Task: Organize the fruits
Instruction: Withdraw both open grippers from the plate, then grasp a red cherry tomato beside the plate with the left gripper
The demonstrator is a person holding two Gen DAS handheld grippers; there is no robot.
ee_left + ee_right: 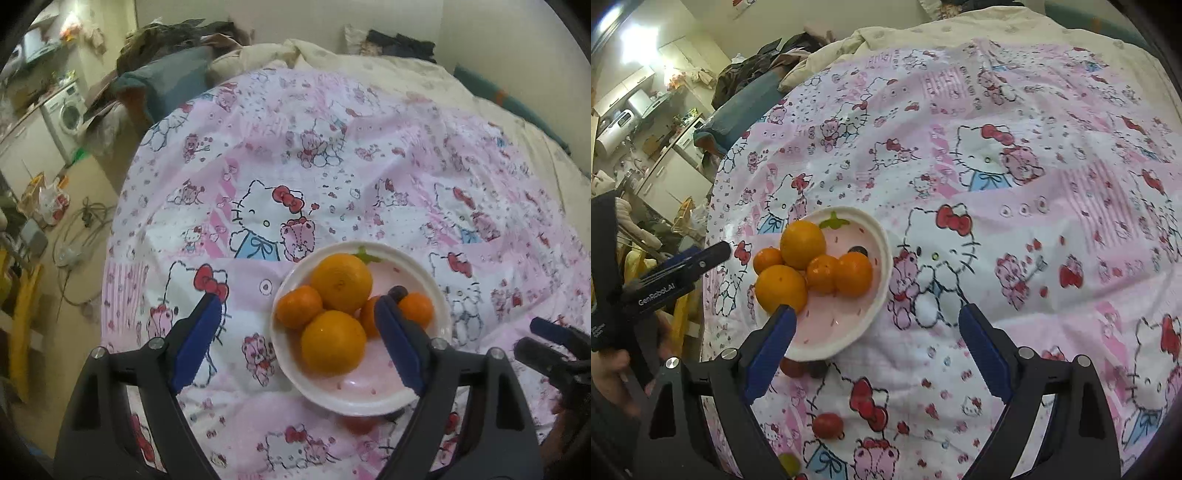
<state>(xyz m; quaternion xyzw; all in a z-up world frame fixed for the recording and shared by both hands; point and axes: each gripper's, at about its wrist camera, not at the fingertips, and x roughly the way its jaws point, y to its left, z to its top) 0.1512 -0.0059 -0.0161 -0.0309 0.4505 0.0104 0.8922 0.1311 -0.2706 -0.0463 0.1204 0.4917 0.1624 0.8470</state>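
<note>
Five oranges (340,282) between left hand-held gripper (295,332) fingers

Five oranges (340,282) in bowl (424,266) on bedspread (369,147)

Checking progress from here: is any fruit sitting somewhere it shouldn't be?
Yes. A small red fruit lies loose on the bedsheet, and two more sit by the near rim of the pink bowl. The oranges are inside the bowl.
</note>
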